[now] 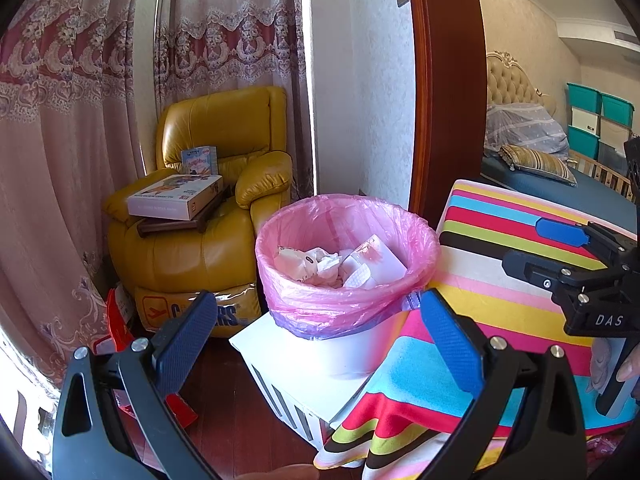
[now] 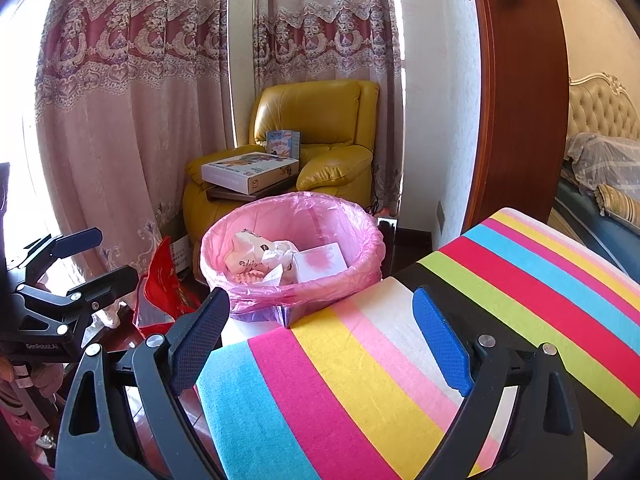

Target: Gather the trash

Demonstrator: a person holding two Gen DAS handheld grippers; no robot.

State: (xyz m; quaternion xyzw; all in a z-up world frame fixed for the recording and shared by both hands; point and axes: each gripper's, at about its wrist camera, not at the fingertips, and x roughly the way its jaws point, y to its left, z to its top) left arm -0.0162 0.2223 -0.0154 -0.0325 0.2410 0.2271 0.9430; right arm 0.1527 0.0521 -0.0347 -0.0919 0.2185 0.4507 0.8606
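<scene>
A white trash bin with a pink liner [image 1: 344, 300] holds crumpled paper and a white box [image 1: 376, 264]. It stands beside a table under a striped cloth [image 1: 500, 312]. My left gripper [image 1: 316, 344] is open and empty, in front of the bin's near side. My right gripper [image 2: 320, 340] is open and empty, above the striped cloth [image 2: 400, 360], with the bin [image 2: 296, 292] just beyond. The right gripper also shows in the left wrist view [image 1: 560, 248], over the cloth. The left gripper also shows in the right wrist view [image 2: 84, 256], at the far left.
A yellow leather armchair [image 1: 224, 184] with boxes [image 1: 176, 196] on it stands behind the bin, by pink curtains [image 1: 80, 120]. A red bag [image 2: 160, 288] lies on the dark wood floor to the left. A wooden door frame [image 1: 444, 80] opens to a bedroom at right.
</scene>
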